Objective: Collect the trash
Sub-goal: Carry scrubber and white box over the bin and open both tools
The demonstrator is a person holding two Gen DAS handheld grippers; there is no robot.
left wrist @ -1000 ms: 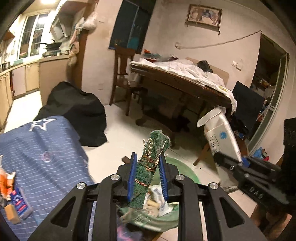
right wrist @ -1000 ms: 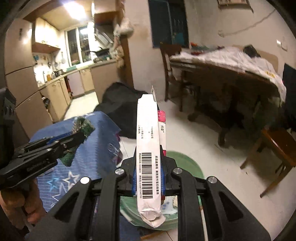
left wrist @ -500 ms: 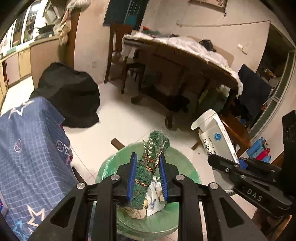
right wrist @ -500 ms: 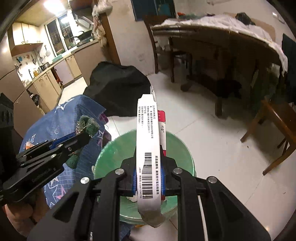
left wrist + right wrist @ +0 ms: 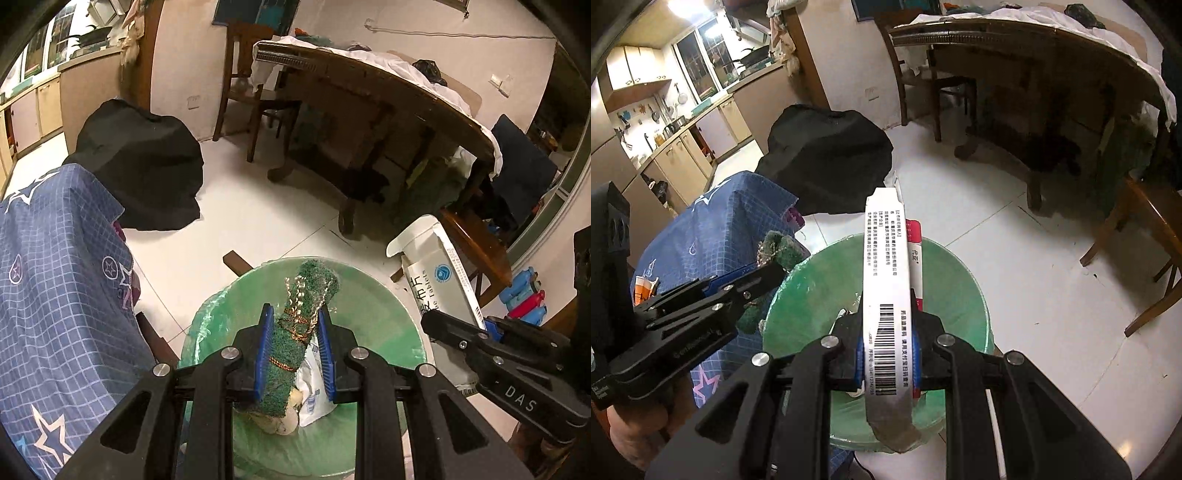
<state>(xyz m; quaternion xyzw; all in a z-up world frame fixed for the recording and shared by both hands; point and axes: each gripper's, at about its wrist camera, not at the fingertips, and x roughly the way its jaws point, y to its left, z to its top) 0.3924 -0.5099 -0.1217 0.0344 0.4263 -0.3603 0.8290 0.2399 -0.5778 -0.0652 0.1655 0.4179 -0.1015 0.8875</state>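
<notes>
My left gripper (image 5: 293, 345) is shut on a rolled green scouring pad (image 5: 295, 332) tied with gold thread, held over the open green-lined trash bin (image 5: 369, 295). My right gripper (image 5: 886, 343) is shut on a flattened white medicine box (image 5: 886, 277) with a barcode, also held above the bin (image 5: 956, 280). The box shows in the left wrist view (image 5: 432, 273) at the right, and the left gripper with the pad (image 5: 779, 251) shows at the left of the right wrist view. White wrappers (image 5: 314, 387) lie in the bin.
A table with a blue star-patterned cloth (image 5: 55, 295) stands left of the bin. A black covered heap (image 5: 140, 162) lies on the white floor behind it. A dark wooden dining table (image 5: 369, 110) and chairs (image 5: 1145, 236) stand beyond.
Both grippers have moved from beside the blue cloth to over the green bin and tilted downward, each still holding its item.
</notes>
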